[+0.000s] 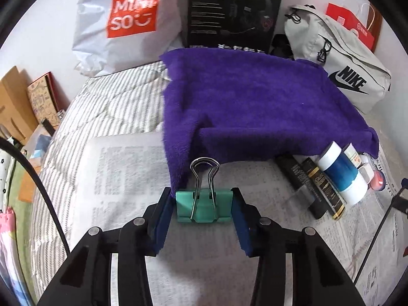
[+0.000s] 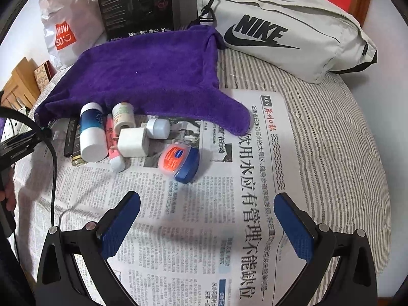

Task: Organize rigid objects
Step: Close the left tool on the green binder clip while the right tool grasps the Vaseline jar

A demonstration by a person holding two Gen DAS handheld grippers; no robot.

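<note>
The left tool points steeply downward, its blue pads pressed against both sides of a green binder clip. The right tool also tilts steeply down, its jaws spread wide with nothing between them.

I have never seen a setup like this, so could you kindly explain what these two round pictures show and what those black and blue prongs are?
Each picture comes from a fisheye camera mounted on a hand-held gripper that a person carries, looking forward along its two blue-padded fingers.

The left camera shows the left hand-held gripper closed on a green binder clip.

The right camera shows the right hand-held gripper open and empty above a newspaper spread on a striped bed cover.

On the paper lie a blue-and-white bottle, a white charger plug and a small blue jar, beside a purple towel. A grey Nike bag sits behind.
</note>
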